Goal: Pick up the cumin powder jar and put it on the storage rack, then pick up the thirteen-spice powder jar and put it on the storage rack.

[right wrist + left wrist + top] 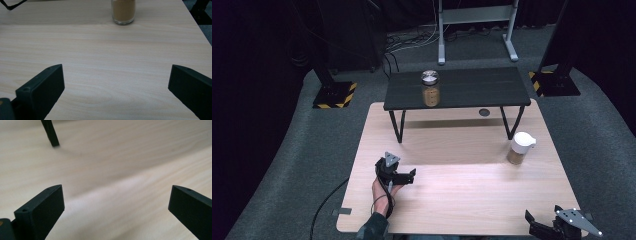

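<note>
A white-lidded jar (521, 148) of brown powder stands upright on the light wooden desk (462, 190), its long axis vertical and lid up, at about two o'clock from the desk's middle, near the right edge. The right gripper (542, 227) sits at the five o'clock corner, fingers wide apart, with the jar dead ahead at twelve o'clock in its own view. The left gripper (409, 176), at eight o'clock, also holds its fingers apart over bare wood. A second jar (430, 88) stands upright on the black shelf (492, 90).
</note>
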Demonstrator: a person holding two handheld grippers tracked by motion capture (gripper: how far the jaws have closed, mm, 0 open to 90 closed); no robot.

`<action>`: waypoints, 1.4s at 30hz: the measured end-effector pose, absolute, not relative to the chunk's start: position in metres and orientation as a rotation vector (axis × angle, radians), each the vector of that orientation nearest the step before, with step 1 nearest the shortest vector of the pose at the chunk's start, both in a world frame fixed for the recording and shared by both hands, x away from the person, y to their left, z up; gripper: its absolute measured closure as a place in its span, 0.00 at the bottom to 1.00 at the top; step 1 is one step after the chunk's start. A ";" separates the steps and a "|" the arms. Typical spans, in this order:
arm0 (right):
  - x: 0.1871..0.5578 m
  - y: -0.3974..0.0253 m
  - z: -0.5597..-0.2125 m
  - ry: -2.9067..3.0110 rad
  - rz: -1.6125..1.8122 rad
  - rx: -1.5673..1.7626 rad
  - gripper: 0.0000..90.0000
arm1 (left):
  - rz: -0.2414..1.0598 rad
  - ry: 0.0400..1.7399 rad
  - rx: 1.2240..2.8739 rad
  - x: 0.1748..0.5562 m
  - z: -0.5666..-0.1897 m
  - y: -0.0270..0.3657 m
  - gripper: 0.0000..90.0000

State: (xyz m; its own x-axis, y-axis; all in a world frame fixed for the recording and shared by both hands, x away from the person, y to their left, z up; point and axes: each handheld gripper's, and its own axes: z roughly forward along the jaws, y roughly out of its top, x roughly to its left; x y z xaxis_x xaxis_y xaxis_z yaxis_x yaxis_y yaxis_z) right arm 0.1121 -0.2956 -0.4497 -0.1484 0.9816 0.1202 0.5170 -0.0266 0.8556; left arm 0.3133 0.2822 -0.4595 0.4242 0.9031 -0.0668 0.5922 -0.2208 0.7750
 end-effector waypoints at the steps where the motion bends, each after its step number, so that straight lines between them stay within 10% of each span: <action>1: 0.112 -0.296 -0.450 1.706 1.101 1.571 0.00 | 0.518 1.269 1.924 0.313 -0.462 0.283 0.00; 42: 0.154 -0.283 -0.463 1.621 1.076 1.505 0.00 | 0.510 1.284 1.995 0.320 -0.465 0.274 0.00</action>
State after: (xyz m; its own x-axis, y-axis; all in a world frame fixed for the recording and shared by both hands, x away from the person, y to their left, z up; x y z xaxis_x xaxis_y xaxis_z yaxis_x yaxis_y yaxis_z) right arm 0.1536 -0.2831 -0.4625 -0.1115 0.9919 0.0602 0.4407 -0.0049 0.8977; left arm 0.3195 0.2741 -0.4651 0.4313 0.9012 -0.0431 0.6255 -0.2643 0.7341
